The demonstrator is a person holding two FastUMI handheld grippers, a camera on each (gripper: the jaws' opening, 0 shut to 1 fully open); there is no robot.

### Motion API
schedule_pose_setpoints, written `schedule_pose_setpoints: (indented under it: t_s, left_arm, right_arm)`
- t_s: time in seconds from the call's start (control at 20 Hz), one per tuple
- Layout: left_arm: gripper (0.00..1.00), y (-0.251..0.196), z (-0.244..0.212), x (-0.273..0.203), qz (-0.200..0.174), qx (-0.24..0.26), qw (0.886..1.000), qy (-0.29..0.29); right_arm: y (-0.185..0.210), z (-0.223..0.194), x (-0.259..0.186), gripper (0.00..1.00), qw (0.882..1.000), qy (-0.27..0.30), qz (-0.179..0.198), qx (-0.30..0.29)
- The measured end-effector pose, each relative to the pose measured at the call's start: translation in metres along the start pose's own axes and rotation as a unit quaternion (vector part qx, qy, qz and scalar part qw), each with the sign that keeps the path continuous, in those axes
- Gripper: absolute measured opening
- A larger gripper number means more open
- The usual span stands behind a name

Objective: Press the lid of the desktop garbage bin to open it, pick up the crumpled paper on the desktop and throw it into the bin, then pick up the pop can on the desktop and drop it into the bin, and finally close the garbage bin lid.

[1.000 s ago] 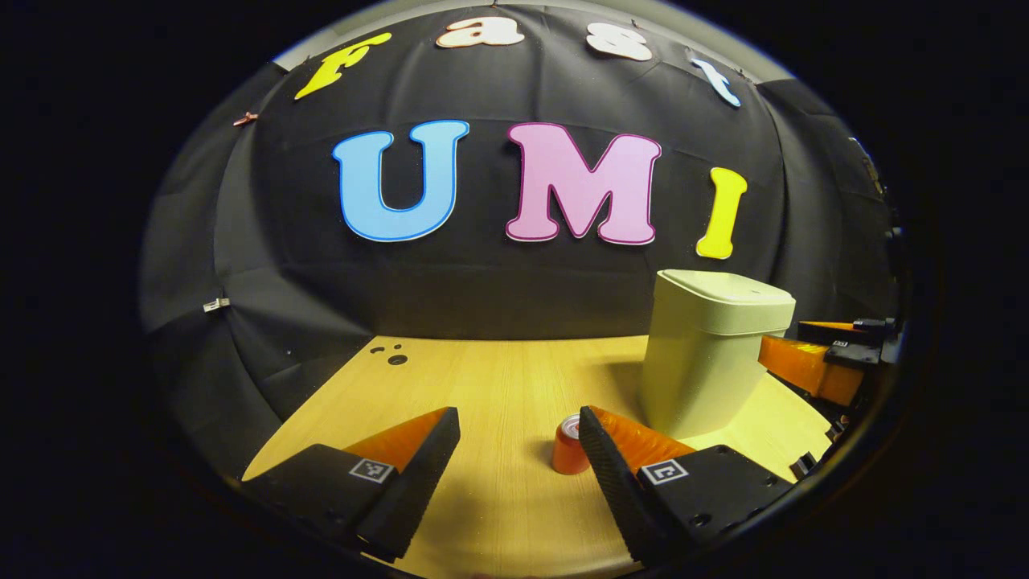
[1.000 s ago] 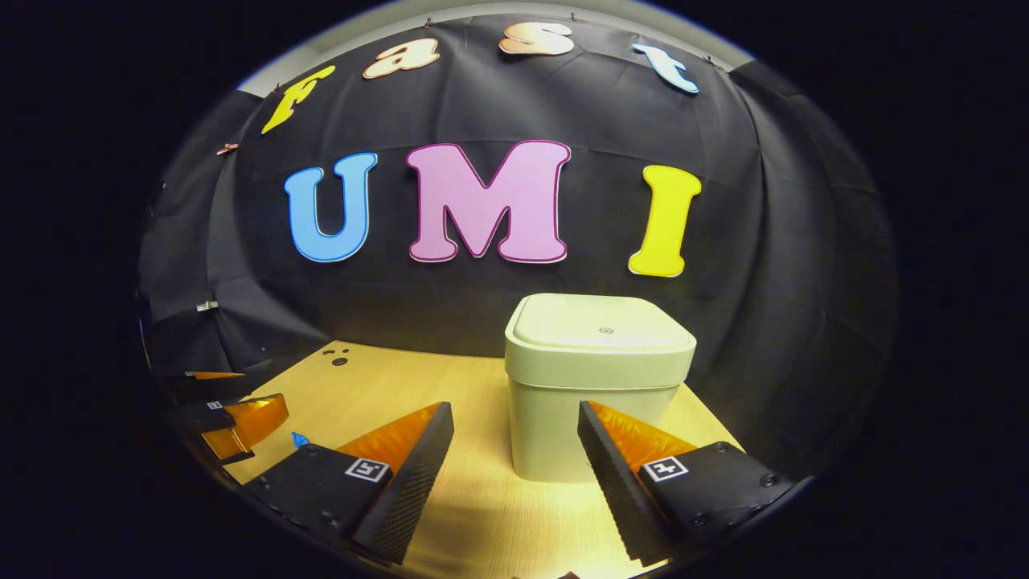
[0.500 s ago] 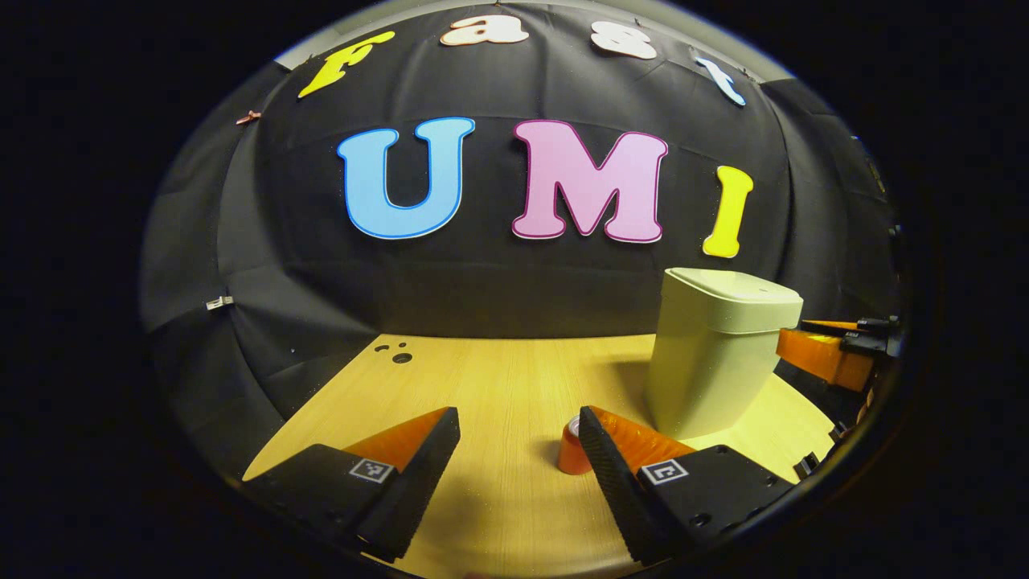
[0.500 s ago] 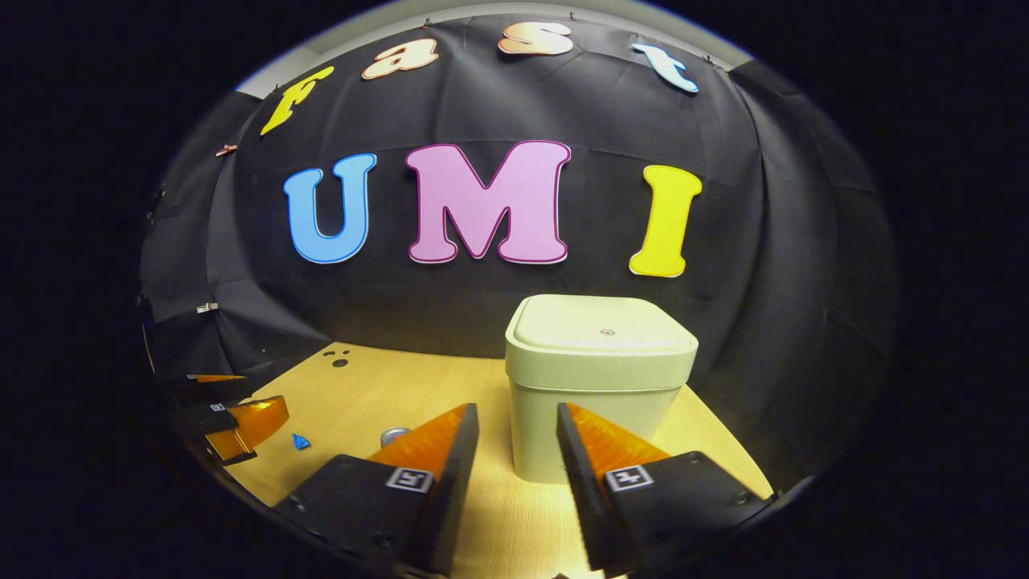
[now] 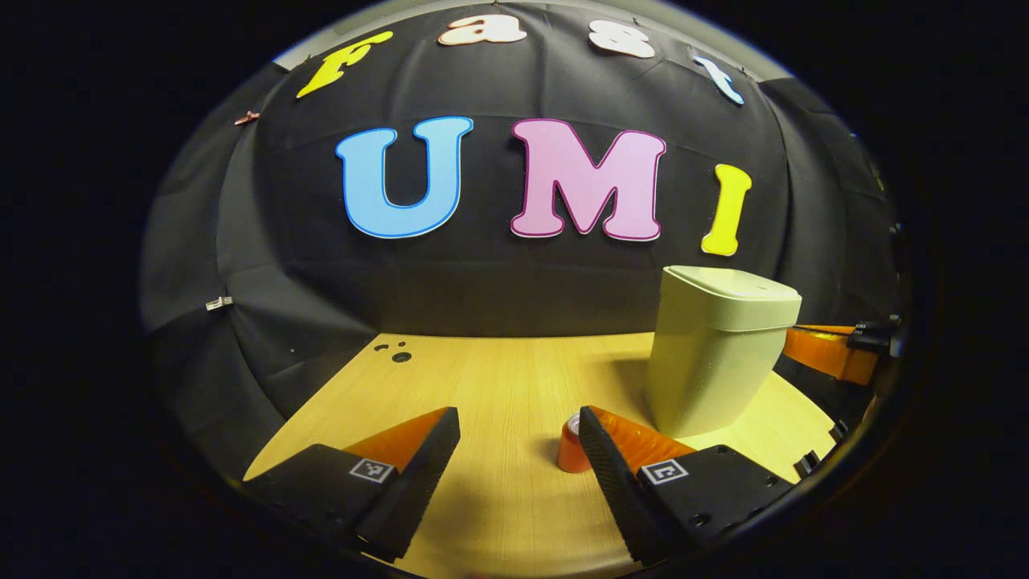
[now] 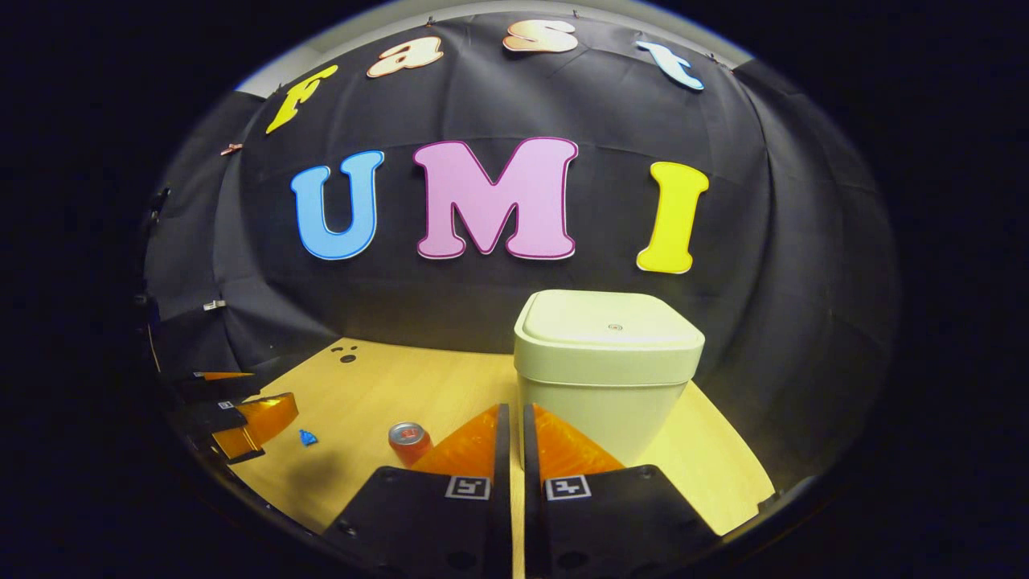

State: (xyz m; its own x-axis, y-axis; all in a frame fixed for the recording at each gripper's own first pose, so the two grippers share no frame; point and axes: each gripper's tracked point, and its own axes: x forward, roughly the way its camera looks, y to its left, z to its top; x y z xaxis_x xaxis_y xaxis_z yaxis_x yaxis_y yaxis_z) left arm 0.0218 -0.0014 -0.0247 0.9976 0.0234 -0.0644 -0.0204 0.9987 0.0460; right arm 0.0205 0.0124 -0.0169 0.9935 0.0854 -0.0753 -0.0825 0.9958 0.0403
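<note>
The pale green bin (image 6: 607,378) stands on the wooden table (image 6: 386,394) with its lid (image 6: 611,326) down. My right gripper (image 6: 516,408) is shut with nothing in it, low in front of the bin's left front corner. A red pop can (image 6: 408,442) stands upright to the left of it. In the left gripper view the bin (image 5: 715,354) is at the right, and the can (image 5: 571,449) peeks out from behind my right finger. My left gripper (image 5: 518,416) is open and empty above the table. Past the bin's right side part of the right gripper (image 5: 828,354) shows.
A small blue scrap (image 6: 307,437) lies on the table near the left gripper (image 6: 241,414), which sits at the left edge of the right gripper view. Small dark holes (image 5: 398,354) mark the table's far left corner. The black cloth wall stands close behind the bin.
My right gripper has gone from open to shut and shifted slightly left, bringing the can into its view. The left gripper has barely moved.
</note>
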Motion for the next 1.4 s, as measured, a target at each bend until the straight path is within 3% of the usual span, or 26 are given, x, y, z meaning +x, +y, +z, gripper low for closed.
schedule_pose_setpoints:
  t_s: [0.05,0.1,0.15,0.2,0.6,0.95,1.4]
  left_arm:
    - [0.96,-0.001,0.0,0.0,-0.001,0.0,1.0,0.001]
    - [0.96,-0.002,0.0,-0.001,-0.003,0.0,1.0,0.002]
    - [0.96,-0.002,0.001,-0.002,-0.004,0.0,1.0,0.002]
    - [0.95,-0.003,-0.001,-0.002,-0.005,0.001,1.0,0.003]
    - [0.95,-0.011,-0.012,-0.007,-0.014,0.005,1.0,0.016]
    - [0.95,-0.016,-0.012,-0.009,-0.015,0.002,1.0,0.016]
    - [0.96,0.004,-0.024,-0.013,0.022,-0.011,0.999,0.028]
  right_arm:
    - [0.004,-0.006,0.007,0.14,1.0,0.007,0.01,0.004]
    - [0.009,-0.008,0.002,0.07,1.0,0.012,0.023,0.011]
    - [0.012,-0.012,0.001,0.12,0.999,0.021,0.032,0.015]
    - [0.014,-0.015,0.0,0.07,0.999,0.028,0.037,0.014]
    - [0.006,-0.005,-0.006,0.05,0.998,0.034,0.048,0.001]
    - [-0.026,0.046,0.015,0.06,1.0,-0.008,0.014,0.013]
    - [-0.084,0.089,0.064,0.06,0.998,-0.042,-0.042,0.019]
